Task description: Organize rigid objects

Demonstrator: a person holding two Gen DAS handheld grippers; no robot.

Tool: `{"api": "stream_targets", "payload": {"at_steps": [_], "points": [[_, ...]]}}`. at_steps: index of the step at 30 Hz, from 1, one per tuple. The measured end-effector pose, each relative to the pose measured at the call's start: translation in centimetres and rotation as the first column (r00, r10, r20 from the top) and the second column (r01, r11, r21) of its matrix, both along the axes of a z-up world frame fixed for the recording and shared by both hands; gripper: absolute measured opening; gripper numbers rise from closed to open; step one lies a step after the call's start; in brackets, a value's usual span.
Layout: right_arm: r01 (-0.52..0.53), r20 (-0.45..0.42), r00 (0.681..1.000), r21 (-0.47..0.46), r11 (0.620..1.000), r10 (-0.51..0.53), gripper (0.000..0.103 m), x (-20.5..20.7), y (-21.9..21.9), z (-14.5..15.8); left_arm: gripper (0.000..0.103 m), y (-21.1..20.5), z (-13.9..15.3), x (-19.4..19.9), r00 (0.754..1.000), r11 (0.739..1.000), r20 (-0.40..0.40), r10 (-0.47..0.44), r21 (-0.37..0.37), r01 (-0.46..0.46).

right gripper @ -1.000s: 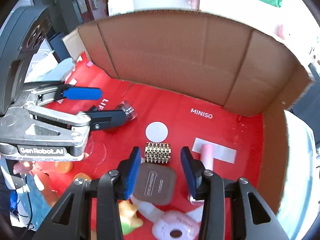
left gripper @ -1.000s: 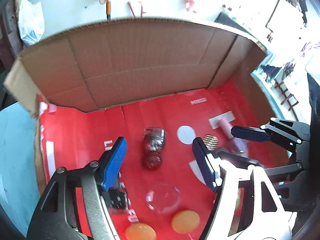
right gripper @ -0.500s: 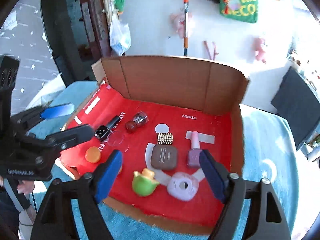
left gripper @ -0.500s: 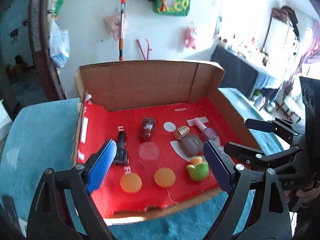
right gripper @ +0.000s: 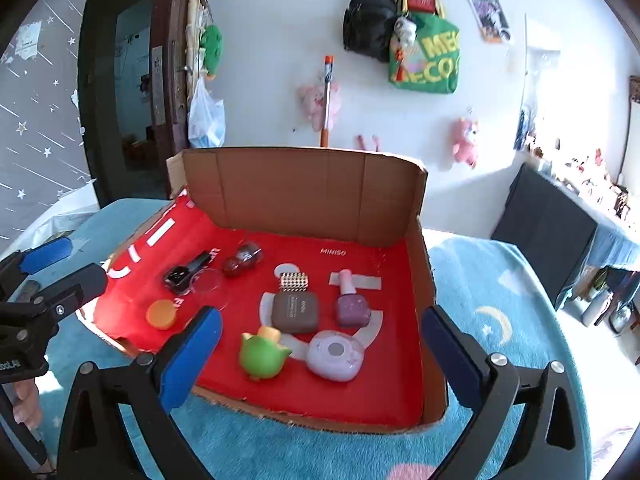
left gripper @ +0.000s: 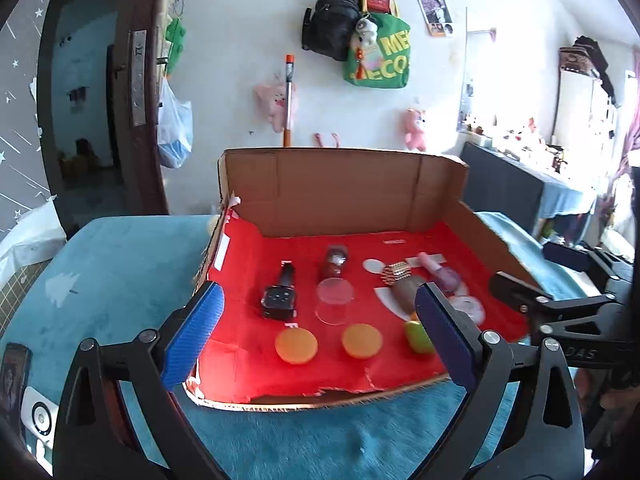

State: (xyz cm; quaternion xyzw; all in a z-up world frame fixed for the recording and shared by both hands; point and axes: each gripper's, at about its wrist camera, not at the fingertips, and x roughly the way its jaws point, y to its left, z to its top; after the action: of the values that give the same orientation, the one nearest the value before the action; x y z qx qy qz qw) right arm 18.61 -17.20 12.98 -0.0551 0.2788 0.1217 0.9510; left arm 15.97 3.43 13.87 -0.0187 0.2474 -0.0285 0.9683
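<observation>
- Both tools are now sitting back at the near edge of the box (right gripper: pixel 416 280), no longer over its red floor.
- Left tool (left gripper: pixel 316 336) and right tool (right gripper: pixel 320 356) have just been opening; both are gaping wide, holding nothing.
- Watch (left gripper: pixel 280 294), cup (left gripper: pixel 334 300), compact (right gripper: pixel 296 312) and polish (right gripper: pixel 352 306) are lying inside the box.

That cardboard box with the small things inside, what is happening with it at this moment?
A person holds a two-finger gripper in each hand in front of the cardboard box. The left gripper and right gripper have just been opening and hold nothing. The smartwatch, nail polish bottle, brown compact and green toy lie on the red lining.
</observation>
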Motion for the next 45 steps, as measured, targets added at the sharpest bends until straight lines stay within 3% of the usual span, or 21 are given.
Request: {"api": "stream_targets", "payload": {"at_steps": [10,16,30,45], "points": [[0.031,0.060,0.998,0.006,0.999,-0.031,0.103,2.9,0.5,-4.0,0.098,-1.1,-3.8,3.4,1.000,0.997,0.005,0.021,0.073,-0.022],[0.016,0.057,0.998,0.001,1.000,-0.016,0.103,3.7,0.6,-5.2,0.098,-0.9,-5.5,5.0,0.997,0.997,-0.062,0.040,0.063,-0.036],[0.010,0.007,1.000,0.043,0.999,-0.011,0.103,4.2,0.1,-5.9,0.098,-0.2,-6.3,5.8,0.992,0.996,-0.112,0.064,0.071,-0.057],[0.028,-0.002,1.000,0.031,0.999,-0.028,0.103,4.3,0.1,-6.1,0.098,-0.6,-6.2,5.5,0.993,0.995,-0.101,0.057,0.084,-0.049]]}}
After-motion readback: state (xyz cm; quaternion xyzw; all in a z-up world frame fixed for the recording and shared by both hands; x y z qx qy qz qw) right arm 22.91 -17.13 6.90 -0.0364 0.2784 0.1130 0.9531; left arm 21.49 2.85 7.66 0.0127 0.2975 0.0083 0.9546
